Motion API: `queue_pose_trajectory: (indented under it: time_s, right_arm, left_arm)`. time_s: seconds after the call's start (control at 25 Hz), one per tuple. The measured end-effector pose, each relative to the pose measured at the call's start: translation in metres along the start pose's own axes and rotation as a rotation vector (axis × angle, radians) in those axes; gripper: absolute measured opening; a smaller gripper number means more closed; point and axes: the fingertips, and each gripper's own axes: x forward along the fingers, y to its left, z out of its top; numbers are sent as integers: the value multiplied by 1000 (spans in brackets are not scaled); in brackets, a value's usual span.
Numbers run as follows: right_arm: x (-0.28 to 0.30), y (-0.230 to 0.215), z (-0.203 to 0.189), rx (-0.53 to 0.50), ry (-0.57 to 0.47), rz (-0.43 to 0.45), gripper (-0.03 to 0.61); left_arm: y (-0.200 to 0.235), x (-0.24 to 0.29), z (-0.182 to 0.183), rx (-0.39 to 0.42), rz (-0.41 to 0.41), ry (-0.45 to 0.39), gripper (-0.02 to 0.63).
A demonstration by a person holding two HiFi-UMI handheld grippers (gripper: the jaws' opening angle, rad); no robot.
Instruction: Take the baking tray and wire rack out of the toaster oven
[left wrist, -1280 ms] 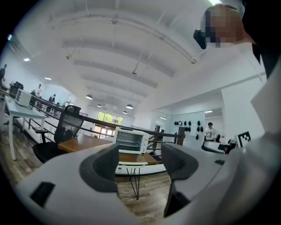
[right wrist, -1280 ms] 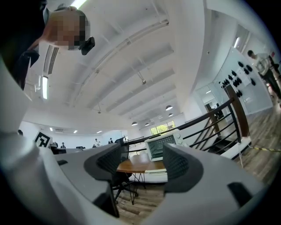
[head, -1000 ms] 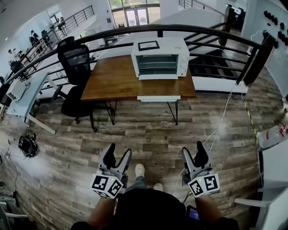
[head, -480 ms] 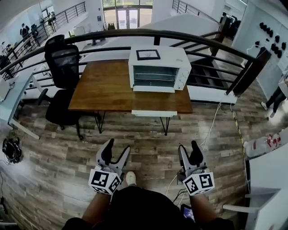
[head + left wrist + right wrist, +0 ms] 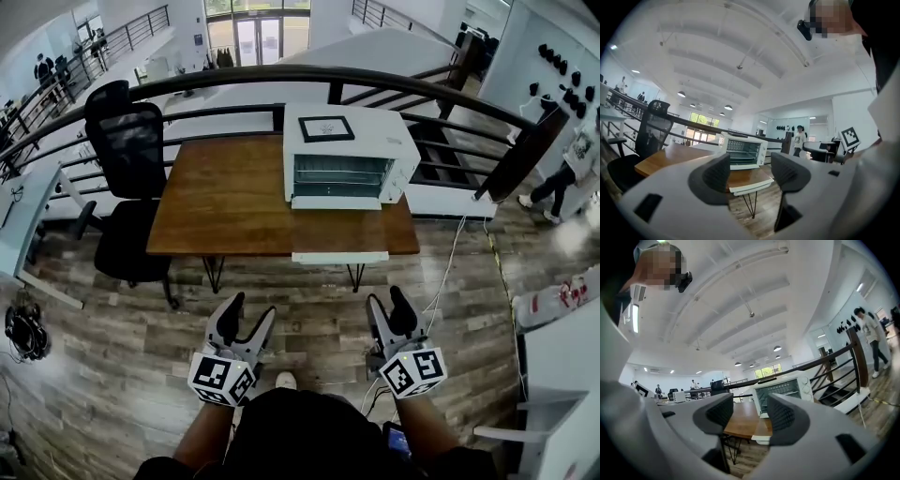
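A white toaster oven (image 5: 349, 167) stands at the right of a wooden table (image 5: 225, 206), its door (image 5: 339, 257) dropped open over the table's front edge. Wire shelf lines show in the cavity (image 5: 339, 175); I cannot tell tray from rack. Both grippers are held level over the wood floor, well short of the table. The left gripper (image 5: 251, 309) is open and empty, and the oven (image 5: 743, 151) shows beyond its jaws. The right gripper (image 5: 386, 298) is open; its jaws have just been closing with nothing between them. The oven (image 5: 783, 391) lies ahead of it.
A black office chair (image 5: 131, 159) stands at the table's left end. A dark railing (image 5: 281, 75) curves behind the table, with a stairwell at right. A person (image 5: 562, 178) walks at the far right. A cable (image 5: 450, 272) lies on the floor by the right table leg.
Both grippers have been carried forward toward the table, so the table and oven look nearer and larger. The right gripper's jaws stand a little narrower. A person has come into view at right.
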Motion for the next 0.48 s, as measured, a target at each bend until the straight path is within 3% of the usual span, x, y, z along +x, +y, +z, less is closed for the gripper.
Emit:
queue_pose_trajectory:
  time_s: [0.48]
  right_arm:
    - [59, -20, -9, 100, 18, -13, 199]
  left_arm:
    - [42, 45, -7, -48, 21, 11, 279]
